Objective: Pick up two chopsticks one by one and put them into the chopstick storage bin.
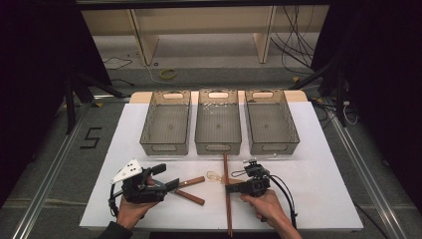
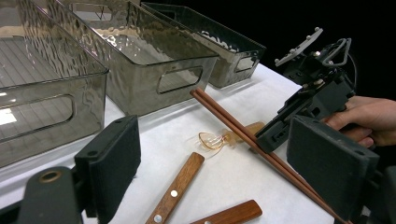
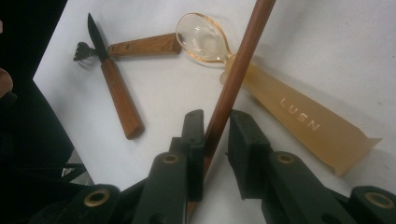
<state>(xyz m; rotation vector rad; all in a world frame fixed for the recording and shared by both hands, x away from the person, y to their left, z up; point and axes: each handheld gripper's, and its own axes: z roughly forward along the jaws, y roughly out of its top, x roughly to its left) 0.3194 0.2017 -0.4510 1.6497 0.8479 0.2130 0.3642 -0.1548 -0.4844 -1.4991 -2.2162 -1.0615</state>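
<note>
The right gripper (image 3: 215,140) is straddling the 2 chopsticks (image 3: 233,79), jaws slightly parted and not yet clamping. The left gripper (image 2: 219,168) is hovering wide open and empty near the wooden-handled knife (image 3: 116,88) and fork (image 3: 140,45). All 3 bins (image 1: 217,148) are sitting empty, so sorting seems barely begun.

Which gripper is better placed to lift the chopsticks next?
Right. The right gripper already straddles the chopsticks, jaws either side, not quite closed. The left gripper is open over the wooden-handled utensils, off to the side.
</note>
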